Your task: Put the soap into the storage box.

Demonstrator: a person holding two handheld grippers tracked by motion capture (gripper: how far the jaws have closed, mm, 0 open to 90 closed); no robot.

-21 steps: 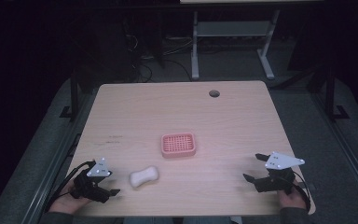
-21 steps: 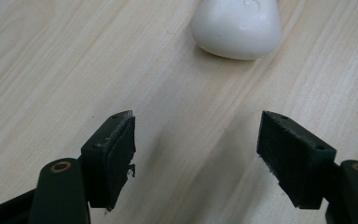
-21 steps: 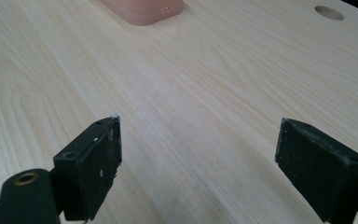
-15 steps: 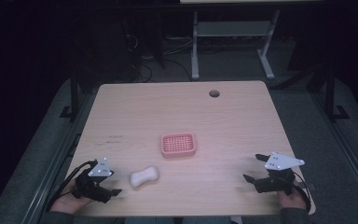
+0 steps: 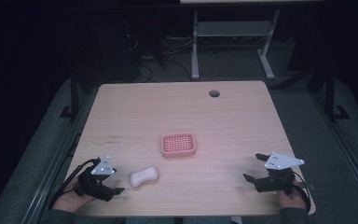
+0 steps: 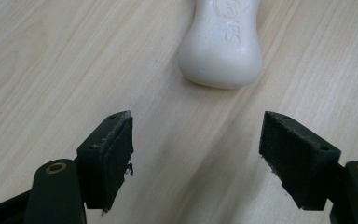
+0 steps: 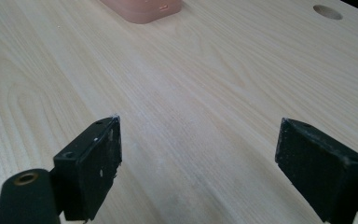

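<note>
Soap bar [image 6: 221, 42]: embossed lettering, illegible; left tongs [image 6: 198, 156] gaping before it; right tongs [image 7: 205, 168] released.

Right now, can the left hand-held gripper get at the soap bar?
Probably yes: the left hand-held gripper is open, the soap bar lies just ahead on bare table, nothing between.

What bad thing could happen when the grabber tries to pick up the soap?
The soap is smooth and rounded, so it might slip out when the left gripper squeezes it with its open fingers. It lies bare on the table, near the front edge, so a nudge might slide it toward that edge. The pink dish sits apart from it, so it could drop on the way there.
</note>
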